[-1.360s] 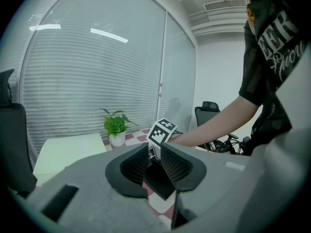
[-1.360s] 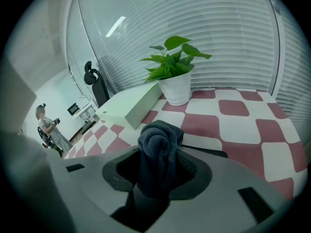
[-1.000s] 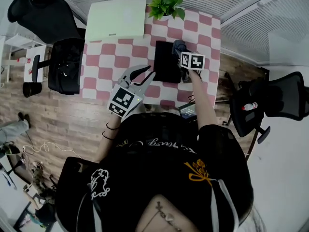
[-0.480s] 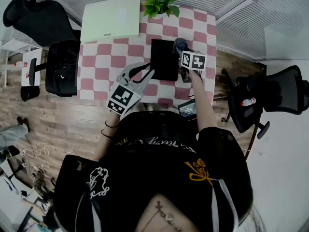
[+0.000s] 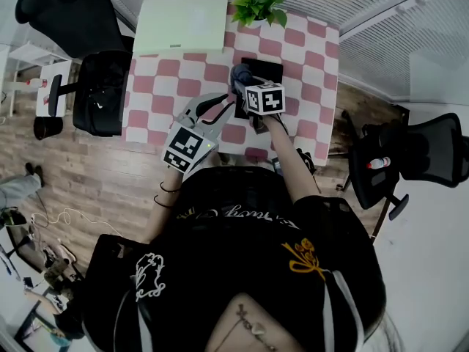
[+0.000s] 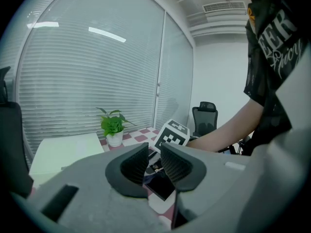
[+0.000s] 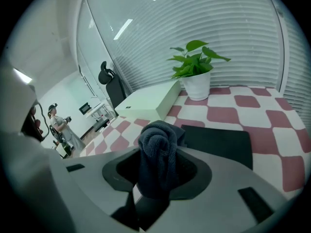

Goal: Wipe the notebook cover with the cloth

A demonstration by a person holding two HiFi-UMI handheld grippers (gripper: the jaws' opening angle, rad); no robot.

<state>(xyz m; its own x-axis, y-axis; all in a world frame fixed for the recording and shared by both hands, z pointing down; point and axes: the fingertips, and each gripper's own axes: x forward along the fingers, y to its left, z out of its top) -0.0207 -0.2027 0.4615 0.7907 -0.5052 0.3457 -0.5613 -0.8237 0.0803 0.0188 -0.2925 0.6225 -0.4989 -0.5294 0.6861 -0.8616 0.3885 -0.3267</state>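
Note:
A black notebook (image 5: 270, 73) lies flat on the pink-and-white checked table (image 5: 157, 86). My right gripper (image 5: 248, 85) is shut on a bunched dark blue-grey cloth (image 5: 240, 75) and holds it at the notebook's left part. In the right gripper view the cloth (image 7: 158, 152) stands up between the jaws, with the notebook (image 7: 218, 142) just beyond. My left gripper (image 5: 229, 107) hovers over the table's near edge, left of the notebook. Its jaws stand almost together with nothing between them, and the notebook (image 6: 162, 186) shows through the thin slit.
A potted plant (image 5: 256, 2) stands at the table's far edge, with a flat pale green box (image 5: 183, 24) to its left. Black office chairs stand left (image 5: 99, 94) and right (image 5: 407, 156) of the table. A person (image 7: 58, 125) stands far off in the room.
My right gripper has carried the cloth leftward across the notebook cover, from its right edge to its left part. The left gripper has stayed in about the same place.

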